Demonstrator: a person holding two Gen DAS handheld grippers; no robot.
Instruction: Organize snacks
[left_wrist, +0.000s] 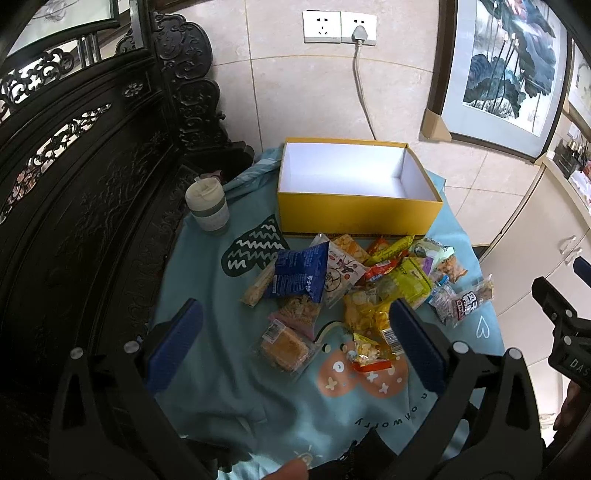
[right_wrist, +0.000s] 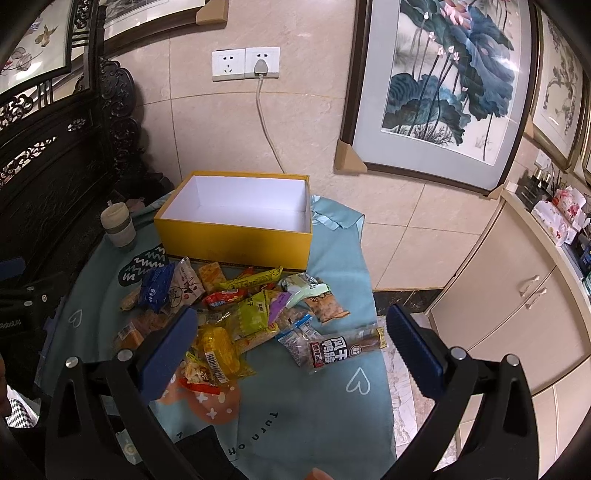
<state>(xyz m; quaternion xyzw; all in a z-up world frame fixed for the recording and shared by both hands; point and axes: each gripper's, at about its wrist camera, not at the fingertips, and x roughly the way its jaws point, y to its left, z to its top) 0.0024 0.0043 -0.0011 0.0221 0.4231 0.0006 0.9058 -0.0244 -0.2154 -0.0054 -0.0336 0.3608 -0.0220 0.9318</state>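
**While both claws hang spread and empty, no snack has reached the box**

Since the left gripper (left_wrist: 295, 347) hovers with its jaws wide apart above the near side of the pile, and the right gripper (right_wrist: 291, 350) does likewise from the other side, neither holds anything. The snacks (left_wrist: 354, 284) lie in a loose overlapping heap on the teal cloth (left_wrist: 236, 391), just in front of the yellow box (left_wrist: 354, 214), which stands open and empty. In my judgement the sound course is to take an outlying packet first, such as the clear cake packet (left_wrist: 284, 349) or the dark-labelled stick (right_wrist: 340, 349), pinching across its narrow width. Overlapping wrappers risk a double pick. A lidded cup (left_wrist: 207, 208) stands left of the box, clear of the route; the near box wall must be cleared.
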